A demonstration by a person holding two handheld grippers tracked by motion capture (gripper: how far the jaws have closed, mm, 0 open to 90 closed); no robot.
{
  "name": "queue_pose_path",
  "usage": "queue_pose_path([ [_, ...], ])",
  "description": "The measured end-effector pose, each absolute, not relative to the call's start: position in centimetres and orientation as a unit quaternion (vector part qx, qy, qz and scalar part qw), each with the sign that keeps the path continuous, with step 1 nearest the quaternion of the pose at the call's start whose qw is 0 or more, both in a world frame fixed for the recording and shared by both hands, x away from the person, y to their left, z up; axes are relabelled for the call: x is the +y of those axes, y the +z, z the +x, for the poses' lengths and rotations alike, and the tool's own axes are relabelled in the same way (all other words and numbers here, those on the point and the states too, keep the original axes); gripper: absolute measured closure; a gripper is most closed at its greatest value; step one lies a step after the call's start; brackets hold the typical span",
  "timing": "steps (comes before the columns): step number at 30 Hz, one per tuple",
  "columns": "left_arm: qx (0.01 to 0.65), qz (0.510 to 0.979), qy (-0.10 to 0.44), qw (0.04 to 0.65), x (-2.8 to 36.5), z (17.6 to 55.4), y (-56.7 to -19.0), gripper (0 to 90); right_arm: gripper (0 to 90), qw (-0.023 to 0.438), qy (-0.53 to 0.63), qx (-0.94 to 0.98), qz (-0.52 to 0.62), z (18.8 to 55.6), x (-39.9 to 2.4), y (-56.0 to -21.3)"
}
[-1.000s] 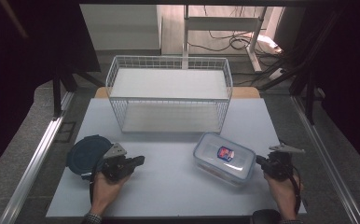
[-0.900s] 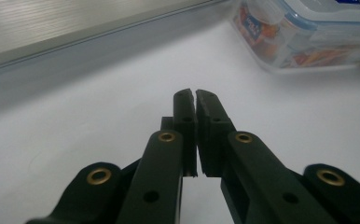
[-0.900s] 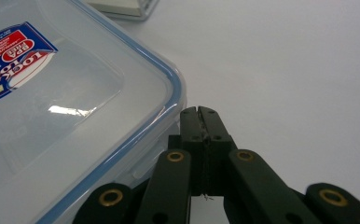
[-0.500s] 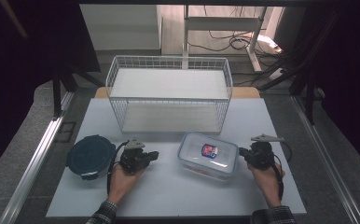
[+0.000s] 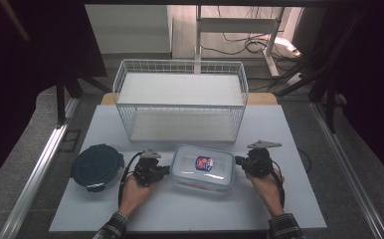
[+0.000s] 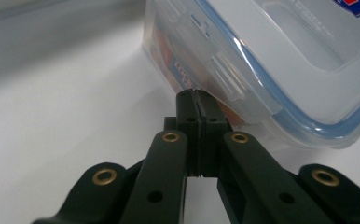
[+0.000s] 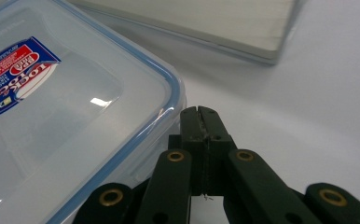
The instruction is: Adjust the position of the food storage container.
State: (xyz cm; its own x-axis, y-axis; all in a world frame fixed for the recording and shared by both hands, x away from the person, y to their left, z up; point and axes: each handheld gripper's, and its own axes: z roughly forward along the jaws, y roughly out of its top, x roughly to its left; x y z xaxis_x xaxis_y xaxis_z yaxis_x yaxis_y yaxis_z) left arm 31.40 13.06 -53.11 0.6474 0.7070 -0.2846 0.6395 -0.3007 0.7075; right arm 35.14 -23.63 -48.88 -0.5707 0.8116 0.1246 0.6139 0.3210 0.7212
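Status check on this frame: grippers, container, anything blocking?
Left gripper and right gripper shut, flanking the clear container. Holding nothing. Wire basket beyond, round container aside; nothing blocking.

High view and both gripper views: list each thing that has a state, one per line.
Clear rectangular container: lid on, flat on the table, between the two grippers.
Round dark container: lid on, left of the left gripper.
Wire basket: upright, nothing in it.
Left gripper: jaws shut, tips at the container's side.
Right gripper: jaws shut, tips beside the container's corner.
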Motion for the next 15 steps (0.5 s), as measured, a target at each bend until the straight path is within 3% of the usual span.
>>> queue_pose_path([
  [15,0.447,0.808,0.035,0.383,15.0,25.2,-52.4,90.0,89.5,0.110,0.383,0.823,0.404,34.0,-20.1,-49.1],
])
